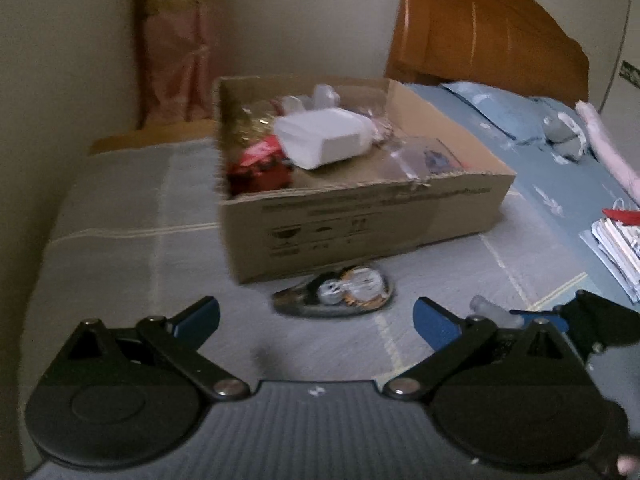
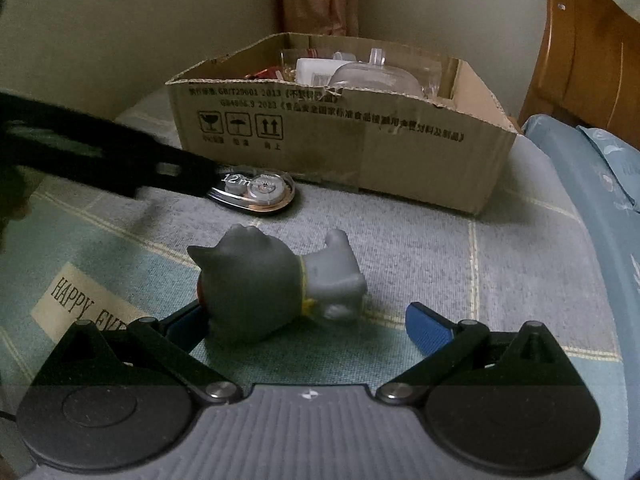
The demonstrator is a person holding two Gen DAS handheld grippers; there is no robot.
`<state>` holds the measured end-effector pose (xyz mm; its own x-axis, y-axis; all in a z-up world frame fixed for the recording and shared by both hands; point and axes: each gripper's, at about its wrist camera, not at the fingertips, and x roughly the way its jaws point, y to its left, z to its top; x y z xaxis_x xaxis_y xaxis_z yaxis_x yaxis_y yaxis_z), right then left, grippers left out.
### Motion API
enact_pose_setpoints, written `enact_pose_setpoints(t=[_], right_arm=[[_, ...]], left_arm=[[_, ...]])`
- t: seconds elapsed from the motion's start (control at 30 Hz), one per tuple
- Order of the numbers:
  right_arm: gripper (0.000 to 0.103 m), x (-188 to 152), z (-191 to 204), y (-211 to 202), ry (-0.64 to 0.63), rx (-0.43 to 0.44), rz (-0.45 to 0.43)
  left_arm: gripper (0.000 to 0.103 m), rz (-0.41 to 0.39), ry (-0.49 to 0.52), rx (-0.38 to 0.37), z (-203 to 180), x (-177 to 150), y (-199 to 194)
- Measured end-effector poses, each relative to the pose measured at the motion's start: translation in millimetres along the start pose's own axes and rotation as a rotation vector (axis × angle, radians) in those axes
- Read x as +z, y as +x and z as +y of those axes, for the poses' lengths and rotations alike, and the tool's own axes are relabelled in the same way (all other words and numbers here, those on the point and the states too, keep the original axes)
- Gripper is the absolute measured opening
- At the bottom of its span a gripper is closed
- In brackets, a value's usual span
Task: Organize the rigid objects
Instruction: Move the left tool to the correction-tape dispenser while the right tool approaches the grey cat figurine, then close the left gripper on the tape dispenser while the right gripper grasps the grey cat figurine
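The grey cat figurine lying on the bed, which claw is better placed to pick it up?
Right. The right claw is open with the grey cat figurine lying between its fingers; the left claw faces the correction tape instead.

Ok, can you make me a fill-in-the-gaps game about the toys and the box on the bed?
1. The grey cat toy lies on its ____ on the blanket.
2. The correction tape lies in front of the cardboard ____.
3. The right gripper is ____, with the cat toy between its fingers.
4. The label on the blanket starts with the word ____.

Missing words: side; box; open; HAPPY
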<state>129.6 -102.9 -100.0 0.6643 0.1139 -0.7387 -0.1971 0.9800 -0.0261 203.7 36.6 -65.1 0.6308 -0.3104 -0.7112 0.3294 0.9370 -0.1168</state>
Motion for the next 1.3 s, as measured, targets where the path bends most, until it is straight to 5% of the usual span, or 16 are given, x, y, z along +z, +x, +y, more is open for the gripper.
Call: enact_pose_setpoints(t=[0.17, 0.33, 0.87, 1.3], right_arm=[[0.103, -0.3, -1.0, -1.1, -0.013, 0.009, -0.002], [0.103, -0.8, -2.2, -0.6, -0.023, 0.019, -0.008], [0.103, -2.7, -3.0, -1.2, -0.029, 0.023, -0.009], [0.103, -2.3, -3.5, -1.8, -0.044, 0.036, -0.017]], left_arm=[[0.102, 0.046, -0.021, 0.009, -16.4, 5.4, 35.3], [0.102, 0.041, -0.002, 0.106, -28.0, 3.5, 52.9], [0.102, 0.032, -0.068, 0.219, 5.1, -15.2, 28.6], [0.096, -0.015, 0.025, 0.16, 1.3, -15.5, 29.5]])
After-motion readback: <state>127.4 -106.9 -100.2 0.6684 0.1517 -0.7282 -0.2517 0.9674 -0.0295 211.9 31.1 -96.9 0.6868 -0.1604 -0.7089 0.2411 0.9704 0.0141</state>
